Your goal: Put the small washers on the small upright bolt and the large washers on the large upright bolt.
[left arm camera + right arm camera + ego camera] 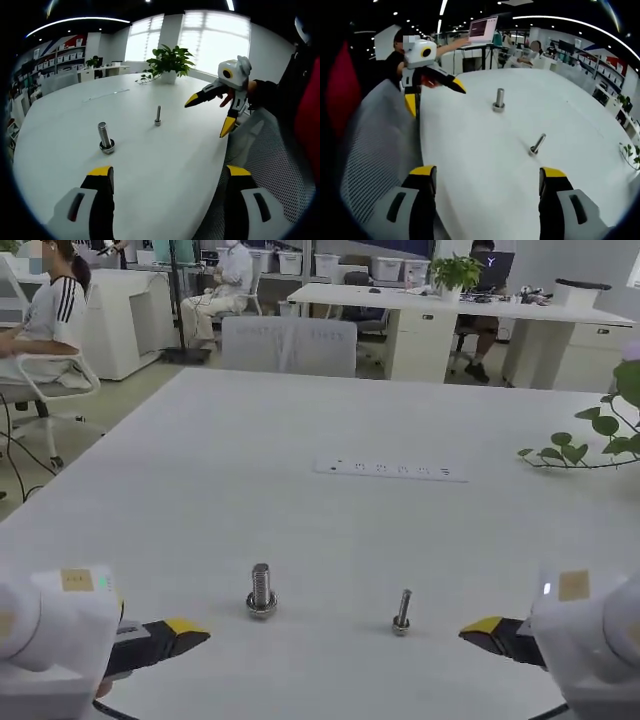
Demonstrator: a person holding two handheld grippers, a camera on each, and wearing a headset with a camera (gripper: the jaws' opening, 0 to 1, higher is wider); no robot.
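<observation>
Two bolts stand upright on the white table (300, 430): a large bolt (261, 591) with a wider ring at its base, and to its right a thinner small bolt (402, 612). My left gripper (183, 633) hovers low at the near left, a hand's width from the large bolt (105, 137). Its jaws (170, 172) stand wide apart and open with nothing between them. My right gripper (483, 630) hovers at the near right beside the small bolt (537, 144), also open (488, 172) and holding nothing. Each gripper appears in the other's view, the right one (209, 116) and the left one (435, 98).
A flush power strip (390, 469) lies mid-table beyond the bolts. A leafy branch (590, 440) reaches in at the right edge, and a potted plant (169, 62) stands at the table's end. A mesh chair (380, 145) sits at the near edge. People work at desks behind.
</observation>
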